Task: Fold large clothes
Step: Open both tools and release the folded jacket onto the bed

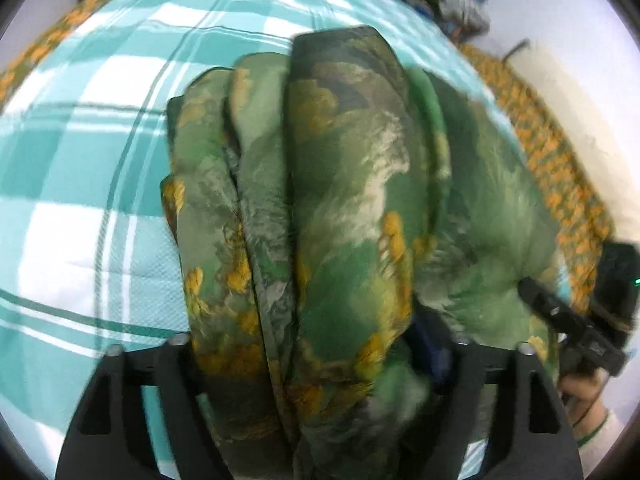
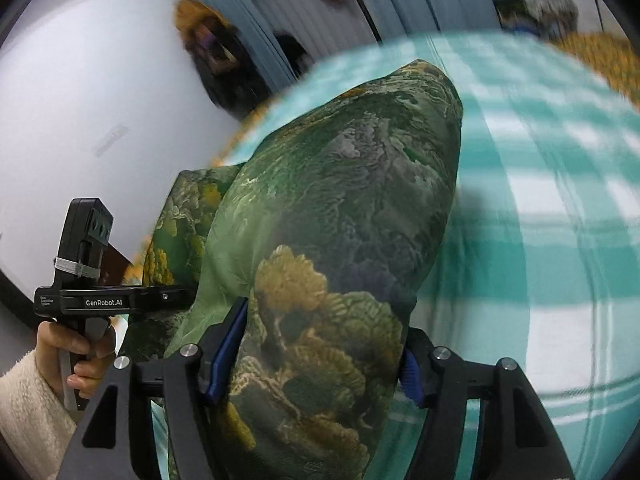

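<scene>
Where green cloth (image 2: 340, 216) swallows them, both fingers' tips hidden, each pair bunch-filled; clamped or loose, unclear.

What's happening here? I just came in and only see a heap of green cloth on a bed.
A person is folding a large green patterned cloth over a bed with a teal checked sheet. Each hand holds a gripper: the left gripper is clamped on a thick bundle of several folded layers, and the right gripper pinches another part of the same cloth between its blue pads. The cloth looks lifted off the sheet, so the fold is still under way.
</scene>
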